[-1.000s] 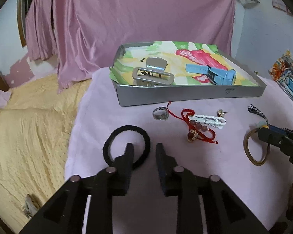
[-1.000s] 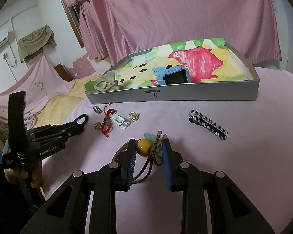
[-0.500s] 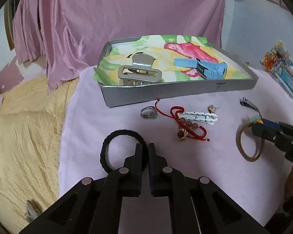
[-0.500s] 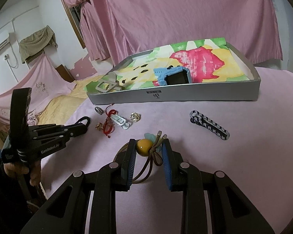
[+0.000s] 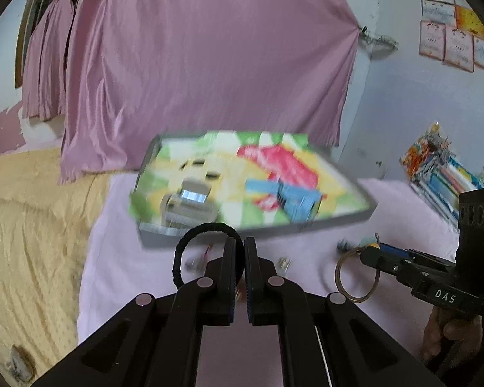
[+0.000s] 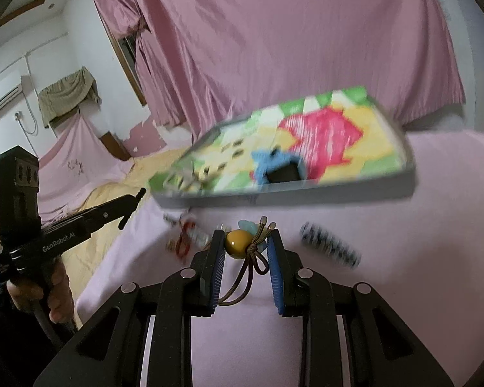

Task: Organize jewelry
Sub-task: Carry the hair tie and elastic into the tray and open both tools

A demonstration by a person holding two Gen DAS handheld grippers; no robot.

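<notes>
My left gripper [image 5: 239, 242] is shut on the rim of a black hair tie [image 5: 185, 248], whose loop hangs off the table to the left of the fingers. My right gripper [image 6: 245, 235] is shut on a brown elastic hair tie with a yellow bead [image 6: 236, 243]; its loop [image 5: 355, 279] dangles below the jaws. Ahead lies the grey tray [image 5: 306, 224] with a colourful paper lining, blurred by motion. It holds a grey hair claw [image 5: 188, 204] and a blue watch [image 6: 274, 166]. Each gripper shows in the other's view, held by a hand.
On the pink cloth before the tray lie a red cord bracelet [image 6: 184, 242], a striped hair clip [image 6: 329, 246] and small rings, all blurred. A yellow bedspread [image 5: 32, 242] drops away left. Pink curtains hang behind. Stacked books [image 5: 442, 174] stand at the right.
My left gripper closed on the black hair tie and lifted it off the cloth. My right gripper rose too, with the bead tie still between its pads. Both views tilted upward.
</notes>
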